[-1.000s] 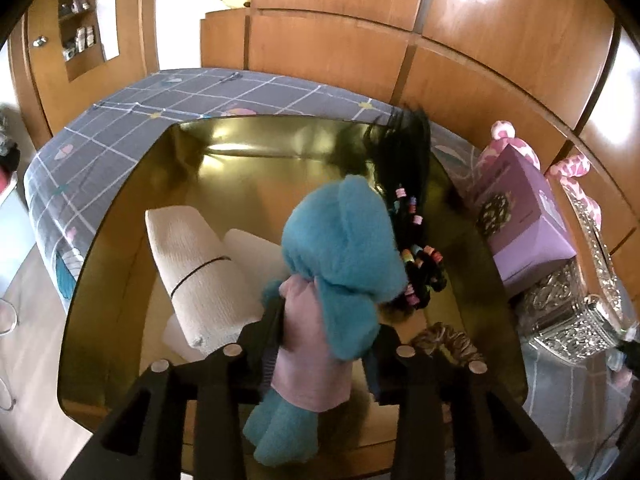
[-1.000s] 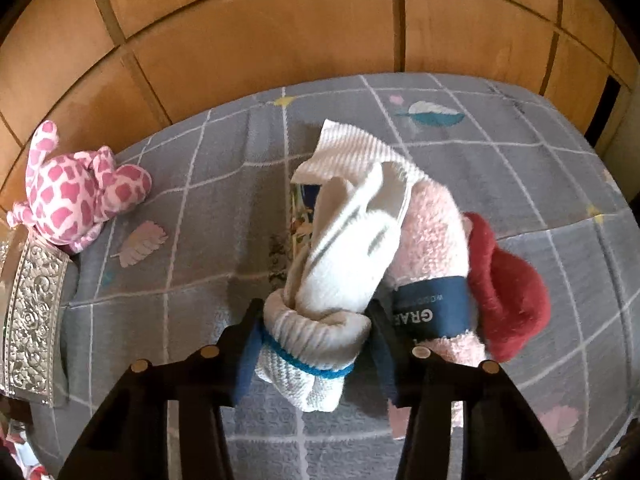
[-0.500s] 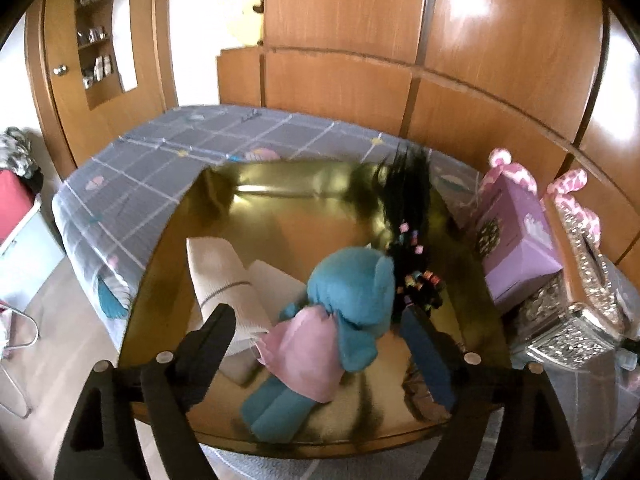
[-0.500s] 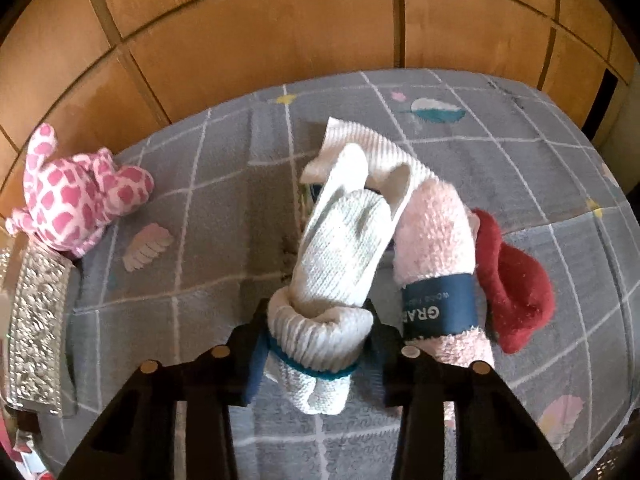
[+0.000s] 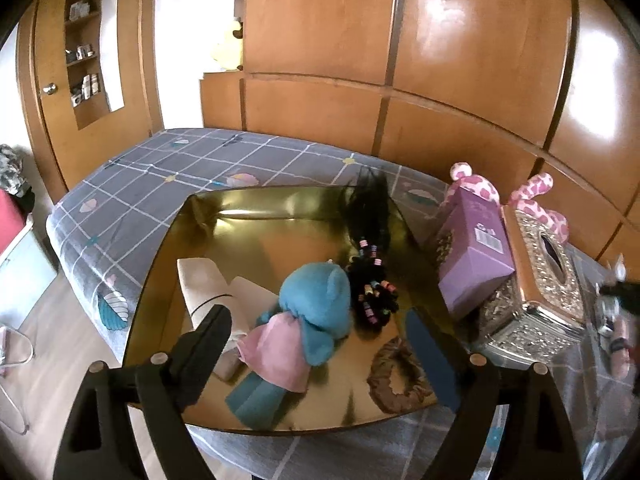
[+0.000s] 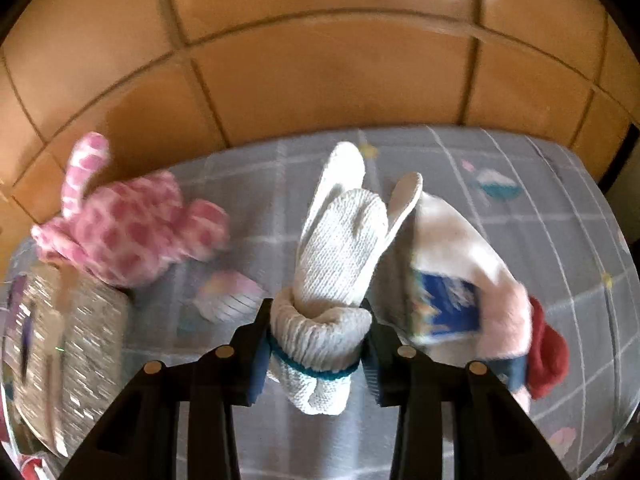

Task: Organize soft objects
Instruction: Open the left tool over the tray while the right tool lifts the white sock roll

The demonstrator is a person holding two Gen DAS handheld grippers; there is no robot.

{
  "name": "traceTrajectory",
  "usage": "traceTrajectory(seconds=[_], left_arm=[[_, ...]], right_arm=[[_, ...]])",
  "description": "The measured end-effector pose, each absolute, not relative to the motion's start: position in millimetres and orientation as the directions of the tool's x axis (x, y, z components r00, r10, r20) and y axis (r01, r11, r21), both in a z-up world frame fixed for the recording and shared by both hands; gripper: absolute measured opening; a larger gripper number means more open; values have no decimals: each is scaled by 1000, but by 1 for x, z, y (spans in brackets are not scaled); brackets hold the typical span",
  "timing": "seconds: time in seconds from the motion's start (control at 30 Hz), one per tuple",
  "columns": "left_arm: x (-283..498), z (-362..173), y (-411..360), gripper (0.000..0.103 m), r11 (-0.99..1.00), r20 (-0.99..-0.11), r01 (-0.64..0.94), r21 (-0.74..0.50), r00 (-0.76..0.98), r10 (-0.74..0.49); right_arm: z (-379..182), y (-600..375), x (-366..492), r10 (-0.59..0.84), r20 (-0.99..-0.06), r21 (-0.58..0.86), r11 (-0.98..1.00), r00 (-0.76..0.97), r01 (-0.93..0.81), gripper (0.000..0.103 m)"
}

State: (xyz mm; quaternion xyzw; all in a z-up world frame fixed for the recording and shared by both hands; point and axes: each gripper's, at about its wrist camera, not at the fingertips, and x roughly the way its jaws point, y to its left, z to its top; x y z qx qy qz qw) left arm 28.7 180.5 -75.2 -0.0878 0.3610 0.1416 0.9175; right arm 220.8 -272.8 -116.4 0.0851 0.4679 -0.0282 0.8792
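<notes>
In the left wrist view a gold tray [image 5: 280,216] lies on the bed. It holds a blue plush toy in a pink dress [image 5: 316,300], a beige rolled cloth [image 5: 196,280], a black beaded hairpiece [image 5: 372,280] and a brown scrunchie [image 5: 394,372]. My left gripper [image 5: 318,314] hovers above the toy; its jaws are opening wide, with the pads clear of the toy. In the right wrist view my right gripper [image 6: 316,312] is shut on a white knitted sock roll [image 6: 340,240] with a teal band, held above the sheet.
A purple box [image 5: 472,248], a silver tissue box [image 5: 540,280] and a pink spotted plush [image 6: 128,224] stand right of the tray. A pink sock with a blue label [image 6: 460,264] and a red soft item [image 6: 548,360] lie on the grey checked sheet [image 6: 560,220]. Wooden panels stand behind.
My left gripper opened, let the blue plush toy drop into the tray and pulled up and back. The right gripper lifted the white sock roll and carried it left, toward the pink plush.
</notes>
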Motion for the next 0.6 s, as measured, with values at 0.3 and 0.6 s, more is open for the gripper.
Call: traceTrajectory(seconds=[0.3,0.6], left_arm=[[25,-76,179,89,949,-689,-306,-70,703,176],[20,-77,184,89,949,-694,-304,-81,701,165]], right_arm=[[-57,-169,248,150,-765,131,988,626,-77,38],[-26,-54,243,288,-723,104,944,628,-313,38]])
